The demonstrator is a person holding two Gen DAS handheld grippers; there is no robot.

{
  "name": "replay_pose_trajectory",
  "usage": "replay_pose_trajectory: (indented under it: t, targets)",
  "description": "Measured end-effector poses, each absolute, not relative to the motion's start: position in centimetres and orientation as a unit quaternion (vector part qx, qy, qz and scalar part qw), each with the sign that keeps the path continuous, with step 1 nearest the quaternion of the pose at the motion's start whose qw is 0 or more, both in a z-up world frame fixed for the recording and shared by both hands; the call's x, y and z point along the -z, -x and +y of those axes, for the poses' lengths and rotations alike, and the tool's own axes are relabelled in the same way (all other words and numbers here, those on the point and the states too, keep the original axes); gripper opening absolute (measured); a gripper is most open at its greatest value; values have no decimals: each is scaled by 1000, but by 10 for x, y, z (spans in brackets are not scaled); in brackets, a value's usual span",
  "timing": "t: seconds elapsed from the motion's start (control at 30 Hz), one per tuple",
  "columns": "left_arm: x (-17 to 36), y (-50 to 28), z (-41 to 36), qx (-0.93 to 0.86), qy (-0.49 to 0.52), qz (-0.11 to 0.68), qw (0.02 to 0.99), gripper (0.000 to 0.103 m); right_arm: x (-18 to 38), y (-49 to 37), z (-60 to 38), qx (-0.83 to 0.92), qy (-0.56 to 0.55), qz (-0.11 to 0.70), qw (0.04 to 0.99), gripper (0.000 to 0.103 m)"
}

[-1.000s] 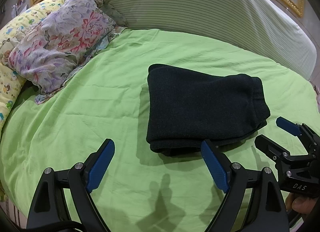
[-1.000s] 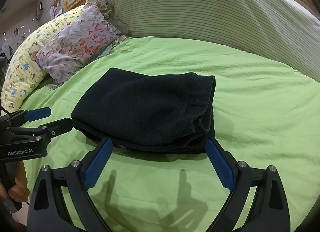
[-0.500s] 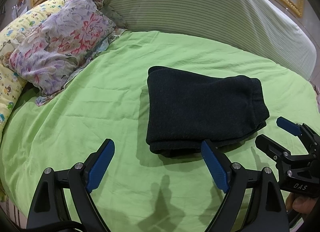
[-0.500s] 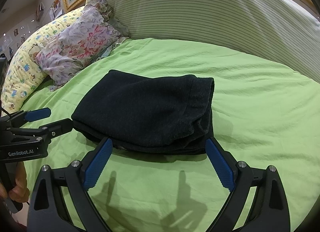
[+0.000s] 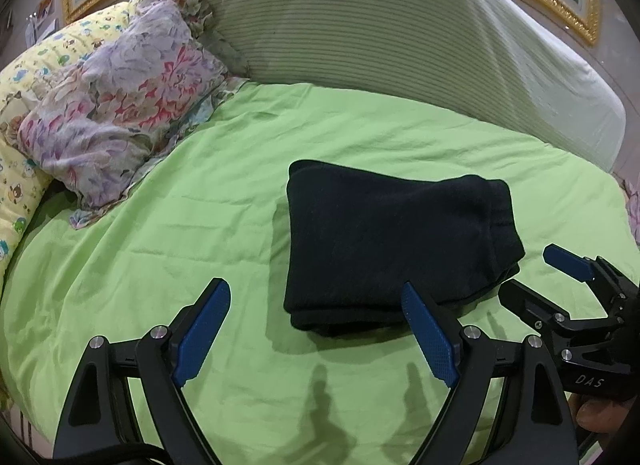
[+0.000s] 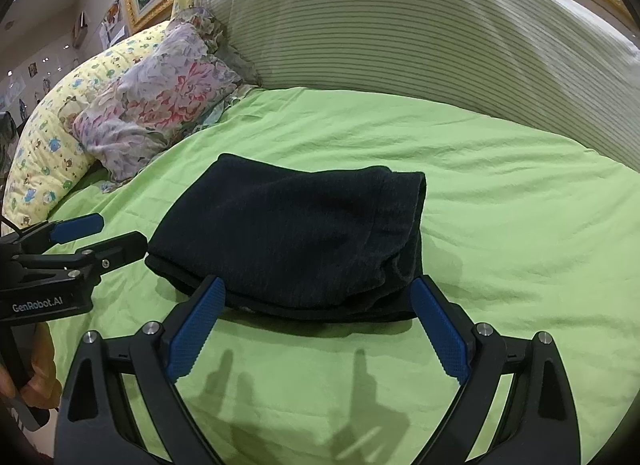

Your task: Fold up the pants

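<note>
— On the bed (image 5: 160, 249), where do the pants (image 5: 392, 241) lie?
— Folded into a dark, thick rectangle, flat on the green sheet, about mid-bed. A floral pillow (image 5: 116, 113) sits well apart at the far left, against the striped headboard (image 5: 380, 33).
— And the left gripper (image 5: 316, 329)?
— Its fingers (image 5: 202, 329) are spread wide and hold nothing. The pants lie ahead and to the right of the gap; the right blue pad overlaps the bundle's near edge in the left wrist view, but I cannot tell whether it touches.
— The right gripper (image 6: 320, 329)?
— Spread wide too, empty. In the right wrist view the pants sit just beyond its fingers (image 6: 440, 329), nearly centred between them, the near folded edge level with both tips.
— Do the grippers flank the bundle?
— Yes. From the right wrist view the left gripper's tips sit just beside the pants' left corner, above the sheet.
</note>
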State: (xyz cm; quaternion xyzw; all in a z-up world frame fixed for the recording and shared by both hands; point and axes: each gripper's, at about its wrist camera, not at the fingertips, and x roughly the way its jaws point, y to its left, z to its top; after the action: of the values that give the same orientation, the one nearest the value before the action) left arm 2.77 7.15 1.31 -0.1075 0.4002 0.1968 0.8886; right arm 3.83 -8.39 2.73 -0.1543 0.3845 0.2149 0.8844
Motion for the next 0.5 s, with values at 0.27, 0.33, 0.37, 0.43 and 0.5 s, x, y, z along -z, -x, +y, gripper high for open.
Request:
replay_pose_trajectory:
  t: [0.27,0.33,0.37,0.43,0.5]
  targets:
    - [-19,-32,71,-189,105,388,896,87,-31,-44,-88,-208,153,380,888,94]
    - [-21,-34,73,-187,111,386,896,87,-33,-46,-90,-204,149,380,890,94]
    - [-21,-34,74,-188,113,386,896,87,-33,-48,-91,-202,146,381,890,94]
    - [-21,-37,74,-185,115,387,896,87,-34,-50,-93,-198,142,383,891,94]
    - [-21,-39,74,-183,116,389,895,87,-34,-51,-94,-197,140,383,892,94]
